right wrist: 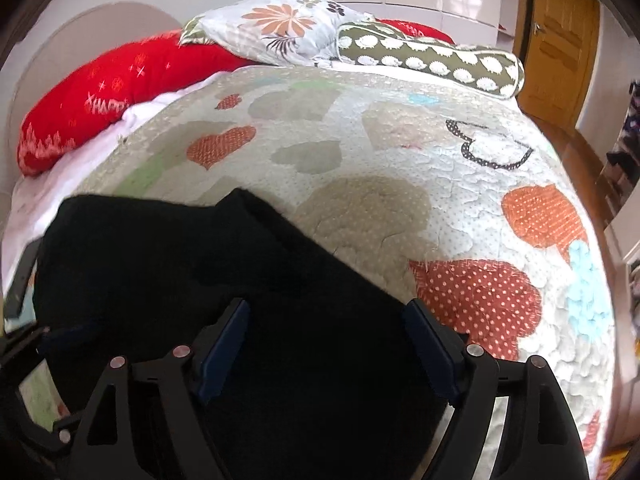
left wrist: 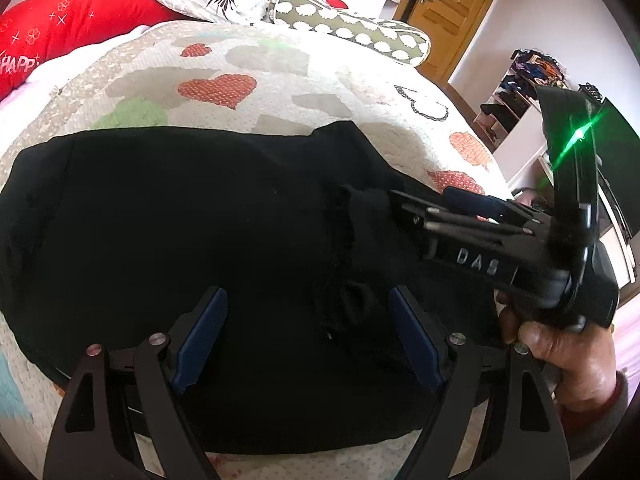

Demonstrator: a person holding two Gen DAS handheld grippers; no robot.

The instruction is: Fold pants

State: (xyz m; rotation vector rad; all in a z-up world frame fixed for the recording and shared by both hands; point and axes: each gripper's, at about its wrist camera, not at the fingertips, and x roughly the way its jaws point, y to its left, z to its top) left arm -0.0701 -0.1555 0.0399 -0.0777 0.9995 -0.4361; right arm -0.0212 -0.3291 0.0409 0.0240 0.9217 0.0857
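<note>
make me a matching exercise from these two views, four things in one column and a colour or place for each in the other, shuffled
Things:
1. pants
2. long pillow with white lettering
3. door
4. spotted bolster

Descriptions:
A. olive green with white patches, at the head of the bed
B. black, spread on the heart-patterned quilt
C. red, at the head of the bed on the left of both views
D. brown wood, beyond the far right corner of the bed

Pairs: 1-B, 2-C, 3-D, 4-A
</note>
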